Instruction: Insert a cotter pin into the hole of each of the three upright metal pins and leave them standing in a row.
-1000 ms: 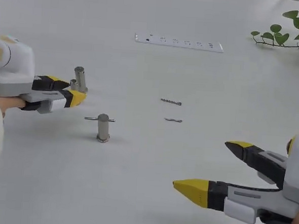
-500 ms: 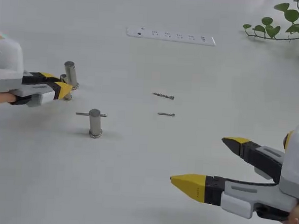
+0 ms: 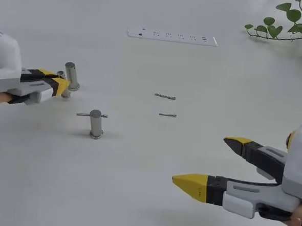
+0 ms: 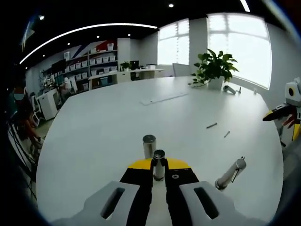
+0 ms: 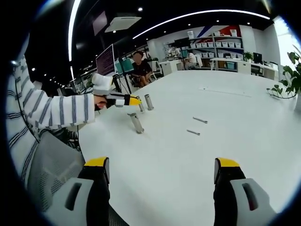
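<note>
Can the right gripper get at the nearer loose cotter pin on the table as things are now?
Probably yes: the right gripper is open, and only bare table lies between it and the cotter pin.

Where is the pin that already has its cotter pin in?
Head view, left of centre: the fitted pin stands nearer the camera than the left hand-held gripper, with the two loose cotter pins to its right.

Cottered pin (image 3: 95,124), rear pin (image 3: 70,76) upright; third pin (image 4: 159,161) gripped; cotter pins (image 3: 165,96) loose.
</note>
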`<control>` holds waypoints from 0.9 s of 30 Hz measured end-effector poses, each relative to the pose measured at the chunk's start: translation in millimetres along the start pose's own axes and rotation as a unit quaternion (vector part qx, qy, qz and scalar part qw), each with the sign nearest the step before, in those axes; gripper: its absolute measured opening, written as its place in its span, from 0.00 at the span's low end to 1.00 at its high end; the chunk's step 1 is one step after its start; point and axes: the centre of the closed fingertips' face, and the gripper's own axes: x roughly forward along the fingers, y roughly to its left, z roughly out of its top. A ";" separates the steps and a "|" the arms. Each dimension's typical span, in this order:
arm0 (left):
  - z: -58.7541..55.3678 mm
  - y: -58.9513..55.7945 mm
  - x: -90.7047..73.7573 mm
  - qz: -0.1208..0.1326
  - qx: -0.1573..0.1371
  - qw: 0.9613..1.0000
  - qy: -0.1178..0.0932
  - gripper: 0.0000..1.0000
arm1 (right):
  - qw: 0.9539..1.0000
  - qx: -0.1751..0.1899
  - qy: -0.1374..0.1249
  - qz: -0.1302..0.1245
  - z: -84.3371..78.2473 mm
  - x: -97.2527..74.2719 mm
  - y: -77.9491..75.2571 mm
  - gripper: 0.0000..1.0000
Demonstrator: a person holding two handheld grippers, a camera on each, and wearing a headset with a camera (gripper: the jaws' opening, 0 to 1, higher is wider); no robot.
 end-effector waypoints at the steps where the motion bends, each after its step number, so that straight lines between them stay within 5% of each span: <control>1: 2.5 -0.2 -2.7 0.001 -0.002 1.000 -0.004 0.05 | 1.000 0.001 -0.001 0.000 0.7 -0.2 -0.1 0.91; 14: 23.4 -14.8 -68.0 0.033 -0.009 0.999 -0.036 0.05 | 1.000 -0.005 -0.012 0.002 6.0 -2.4 1.1 0.91; 23: 23.9 -37.4 -98.4 0.042 -0.003 0.998 -0.039 0.05 | 1.000 -0.010 -0.017 0.009 7.3 -1.6 4.1 0.91; 27: 23.6 -56.3 -102.7 0.030 -0.013 0.999 -0.041 0.05 | 1.000 -0.013 -0.019 0.012 7.8 -1.8 5.3 0.91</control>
